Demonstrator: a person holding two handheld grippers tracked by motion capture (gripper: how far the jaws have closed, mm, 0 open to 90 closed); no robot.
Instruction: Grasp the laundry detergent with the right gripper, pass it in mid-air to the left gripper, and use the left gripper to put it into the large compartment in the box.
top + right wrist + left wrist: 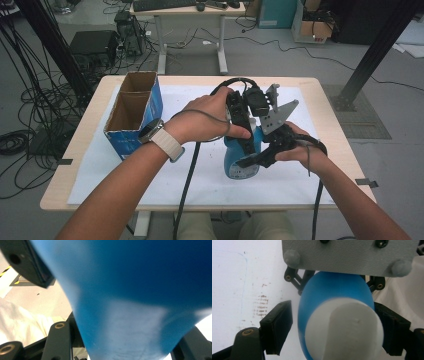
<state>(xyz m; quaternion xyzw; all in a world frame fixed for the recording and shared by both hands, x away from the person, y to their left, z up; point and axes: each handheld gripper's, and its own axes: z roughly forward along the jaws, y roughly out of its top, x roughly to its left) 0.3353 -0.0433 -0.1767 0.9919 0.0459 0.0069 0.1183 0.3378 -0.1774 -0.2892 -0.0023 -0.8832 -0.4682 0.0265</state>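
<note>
Both grippers work on one blue bottle (242, 161) standing on the white sheet (100, 170) that covers the desk (60, 175), right of its middle and nearer the front edge. Largest nearby is the blue cardboard box (134, 112), open-topped, near the desk's left edge. The right gripper (260, 159) is clamped on the bottle's body, steadying it. The left gripper (332, 327) comes at the white cap (344, 330): its jaws stand half closed around the cap, the right pad seemingly touching, the left pad (278, 327) still apart. I judge the step to be gripping the cap; next the jaws must close fully, then twist.
</note>
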